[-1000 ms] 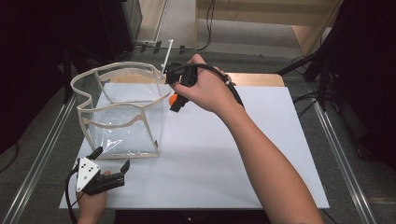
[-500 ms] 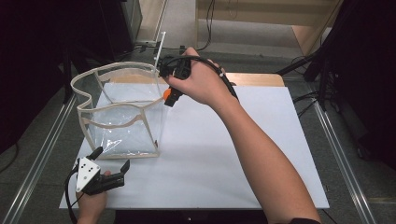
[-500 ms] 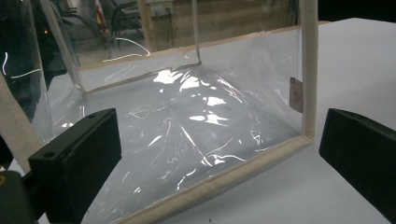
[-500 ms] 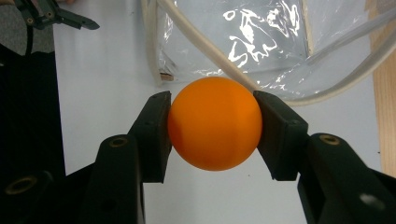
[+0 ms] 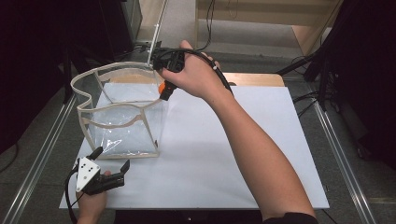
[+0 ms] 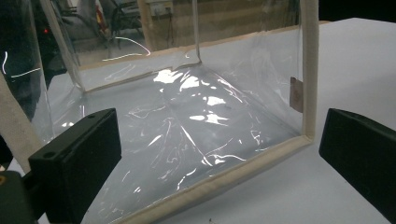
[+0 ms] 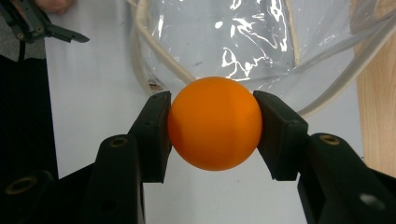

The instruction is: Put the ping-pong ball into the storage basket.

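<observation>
Orange ball point(image 7: 214, 123), 1 only, pinched between both jaws of the right gripper point(image 5: 164, 92), jaws closed onto its sides. Right arm reaches far forward across the white counter point(image 5: 261, 154), forearm stretched out, hand point(image 5: 194, 74) wrapped over the gripper body, wrist bent so the gripper tips down toward the near right top edge of the clear bag point(image 5: 122, 114). In the high view the ball sits just at the bag's rim, above the counter; can't tell if it touches the rim.

Left hand point(image 5: 90, 205) low at the near left corner of the counter, holding the left gripper point(image 5: 110, 160) just in front of the bag's base. Its jaws spread wide, nothing between them, pointed at the bag; in the left gripper view the bag's cream-trimmed bottom corner point(image 6: 306, 137) lies between the 2 jaws but apart from them.

Count: 1 ball, 1 clear bag with cream trim standing open, 2 grippers, 1 small tag point(image 6: 296, 94) on the bag's upright seam.
</observation>
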